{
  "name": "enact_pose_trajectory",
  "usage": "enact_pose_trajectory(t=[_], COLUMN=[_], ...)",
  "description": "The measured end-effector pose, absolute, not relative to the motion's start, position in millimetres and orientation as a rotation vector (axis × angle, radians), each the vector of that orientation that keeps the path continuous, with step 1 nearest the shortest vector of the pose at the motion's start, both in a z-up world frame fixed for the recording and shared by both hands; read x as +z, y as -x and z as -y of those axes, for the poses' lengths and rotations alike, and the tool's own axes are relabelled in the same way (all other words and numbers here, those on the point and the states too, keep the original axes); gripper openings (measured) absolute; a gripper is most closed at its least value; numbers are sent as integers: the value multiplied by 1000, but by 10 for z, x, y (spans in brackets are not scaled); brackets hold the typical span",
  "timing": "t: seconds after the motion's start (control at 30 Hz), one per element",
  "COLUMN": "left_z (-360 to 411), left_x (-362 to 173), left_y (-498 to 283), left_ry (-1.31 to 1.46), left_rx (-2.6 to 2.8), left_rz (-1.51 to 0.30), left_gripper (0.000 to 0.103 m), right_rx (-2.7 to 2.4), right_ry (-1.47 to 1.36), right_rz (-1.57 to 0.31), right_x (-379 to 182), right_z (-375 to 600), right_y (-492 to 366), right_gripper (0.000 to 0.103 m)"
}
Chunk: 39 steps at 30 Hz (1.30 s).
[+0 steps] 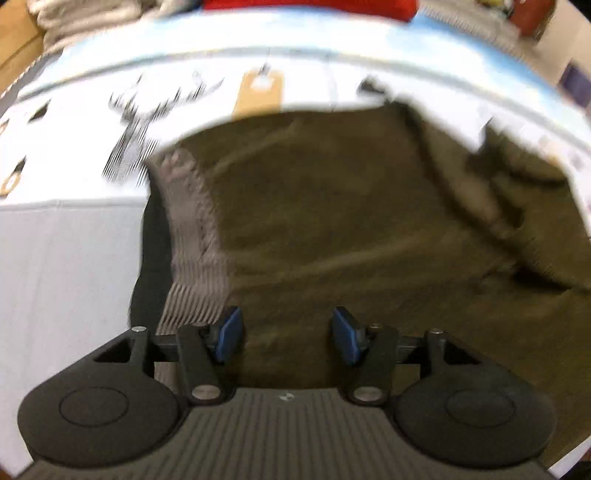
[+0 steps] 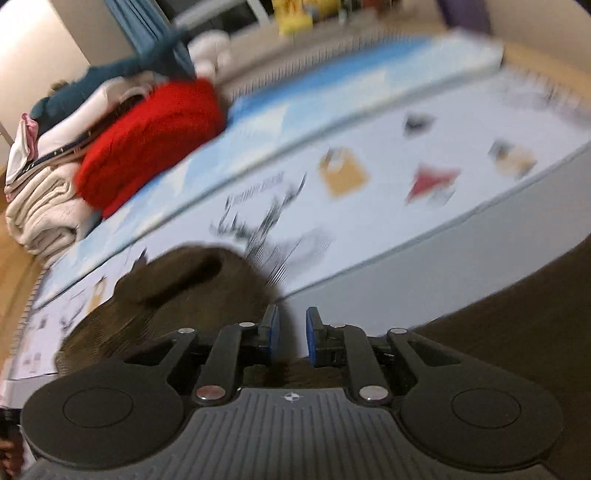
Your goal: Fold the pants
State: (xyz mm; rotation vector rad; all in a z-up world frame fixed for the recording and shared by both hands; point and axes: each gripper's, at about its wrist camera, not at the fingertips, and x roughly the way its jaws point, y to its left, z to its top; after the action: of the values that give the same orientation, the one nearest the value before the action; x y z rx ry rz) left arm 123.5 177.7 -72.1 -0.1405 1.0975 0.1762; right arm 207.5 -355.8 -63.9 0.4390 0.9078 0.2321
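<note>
Olive pants (image 1: 351,221) lie spread on a white printed sheet (image 1: 74,140), ribbed waistband (image 1: 195,236) at left. Left hand-held gripper (image 1: 288,338) hovers released over them. Right hand-held gripper (image 2: 291,334) looks clenched on pants fabric, w/ a red sweater (image 2: 147,136) beyond.

Home bedroom: laundry pile (image 2: 92,155), curtain (image 2: 147,26).

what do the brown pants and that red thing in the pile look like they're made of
The pants look like a soft, matte olive-brown fleece or brushed knit; the surface is fuzzy, it creases softly, and a paler ribbed waistband runs along the left edge. The red item looks like a chunky knit or plush, judging by its thick, rounded fold and matte surface. Motion blur leaves both uncertain.
</note>
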Motion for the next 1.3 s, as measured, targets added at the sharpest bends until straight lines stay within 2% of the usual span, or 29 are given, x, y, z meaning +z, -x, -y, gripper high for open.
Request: enact_pose_trajectory(t=[0.07, 0.13, 0.2, 0.33, 0.5, 0.6, 0.67, 0.73, 0.83, 0.87, 0.9, 1.0, 1.07, 1.13, 1.17, 1.23, 1.27, 1.3], left_z=[-1762, -1695, -1657, -1385, -894, -685, -541, -362, -207, -191, -185, -223, -277, -298, -303, -314, -311, -320], left_x=[-669, -658, -637, -640, -768, -827, -918, -1014, -1122, -1149, -1174, -1154, -1125, -1142, -1156, -1193, -1218, -1234], left_y=[-1289, -1346, -1401, -1522, -1677, -1851, -1943, -2015, -2071, -2091, -2123, -2148, -2165, -2189, -2198, -2218, -2239, -2243], left_ry=[138, 153, 166, 101, -22, -31, -31, -93, -178, -195, -204, -226, -219, -214, -224, -232, -237, -237], left_rx=[167, 145, 100, -38, -208, -278, -333, -364, -379, -372, -368, -353, -336, -327, -322, -329, -334, -342], left_rz=[-1054, -1023, -997, -957, -939, -932, -954, -984, -995, -995, -995, -963, -967, -987, -996, -1018, -1032, -1042], left_gripper=[60, 60, 60, 60, 61, 62, 62, 62, 59, 53, 38, 24, 23, 22, 22, 22, 22, 23], right_rx=[256, 285, 293, 262, 338, 362, 373, 388, 422, 441, 458, 421, 274, 13, -101, -241, -278, -298], right_ry=[-514, -591, -630, -769, -810, -783, -772, -781, -811, -815, -820, -874, -946, -889, -840, -786, -748, -718], right_rz=[-938, -982, -1054, -1078, -1129, -1149, -1149, -1125, -1066, -1041, -1010, -838, -624, -423, -386, -446, -531, -604], right_x=[-806, -1003, -1179, -1412, -1527, -1495, -1437, -1346, -1174, -1111, -1049, -801, -584, -381, -338, -417, -514, -622], right_z=[3508, 3453, 3380, 3414, 3336, 3257, 3231, 3223, 3206, 3192, 3181, 3266, 3492, 3652, 3699, 3795, 3832, 3859], right_y=[-2264, -2419, -2558, -2816, -2963, -2995, -2993, -2993, -2981, -2979, -2977, -2943, -2798, -2549, -2474, -2504, -2592, -2668], right_gripper=[40, 47, 48, 49, 47, 34, 22, 16, 14, 14, 14, 12, 12, 12, 13, 16, 22, 25])
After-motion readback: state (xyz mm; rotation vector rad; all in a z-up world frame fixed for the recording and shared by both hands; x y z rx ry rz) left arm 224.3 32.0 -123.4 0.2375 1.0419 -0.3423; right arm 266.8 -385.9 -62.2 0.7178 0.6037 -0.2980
